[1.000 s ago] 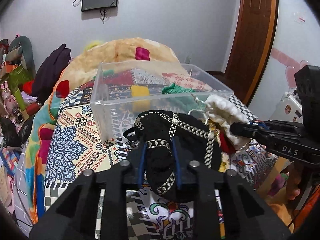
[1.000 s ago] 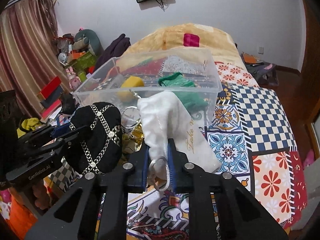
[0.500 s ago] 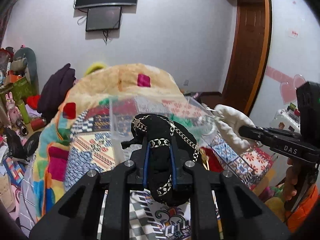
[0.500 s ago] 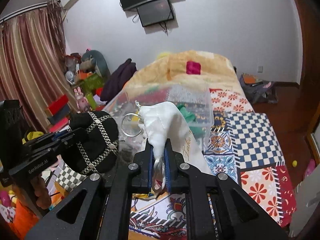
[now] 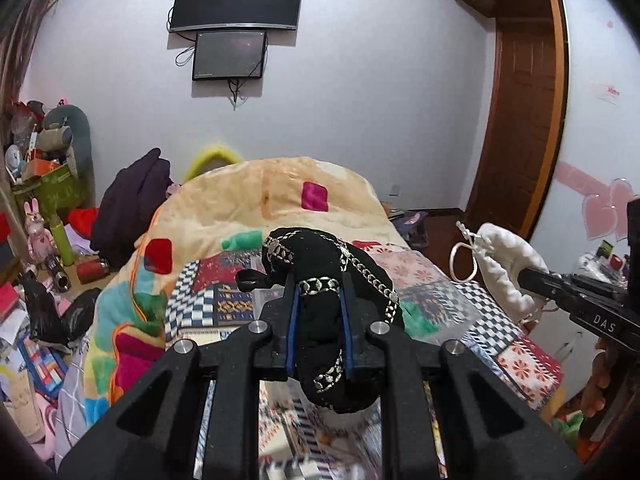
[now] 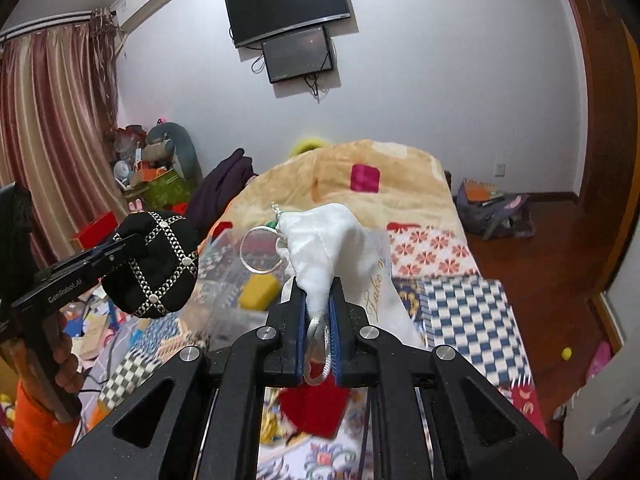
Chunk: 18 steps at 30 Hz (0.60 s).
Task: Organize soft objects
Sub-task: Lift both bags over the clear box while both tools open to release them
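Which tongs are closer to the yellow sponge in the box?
Hard to tell. The left tongs, holding the black pouch, and the right tongs, holding the white bag, both hang above the clear box with the yellow sponge.

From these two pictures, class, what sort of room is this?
Most likely a bedroom: a bed under a patchwork quilt, a television on the wall, and curtains by the window.

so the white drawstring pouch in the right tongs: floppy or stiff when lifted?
Probably floppy: the white cloth drawstring pouch folds and bunches where the right tongs pinch it, and its loose flap droops beside them. Likely light, since a narrow pinch holds it clear of the patchwork bedspread. Its white cord loop dangles and may snag.
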Tool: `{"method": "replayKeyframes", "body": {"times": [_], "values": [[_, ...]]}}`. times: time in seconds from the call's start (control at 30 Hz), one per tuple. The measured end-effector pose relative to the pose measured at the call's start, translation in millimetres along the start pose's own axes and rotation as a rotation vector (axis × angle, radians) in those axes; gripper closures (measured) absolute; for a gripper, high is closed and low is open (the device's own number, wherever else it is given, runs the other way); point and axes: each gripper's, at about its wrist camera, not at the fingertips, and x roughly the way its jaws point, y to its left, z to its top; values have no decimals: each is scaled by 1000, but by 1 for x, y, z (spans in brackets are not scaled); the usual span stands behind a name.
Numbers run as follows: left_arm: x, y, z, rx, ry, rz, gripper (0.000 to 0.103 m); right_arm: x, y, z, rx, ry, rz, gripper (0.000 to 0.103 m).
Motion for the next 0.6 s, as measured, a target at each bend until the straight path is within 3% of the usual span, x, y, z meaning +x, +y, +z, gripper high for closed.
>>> {"method": "replayKeyframes", "body": {"times": [0.33, 0.6], "values": [[51, -1, 6, -3, 47, 28, 86, 65, 12, 16, -29, 81, -2, 94], [102, -5, -7, -1, 152, 21, 86, 102, 16, 12, -43, 178, -1, 94]]}}
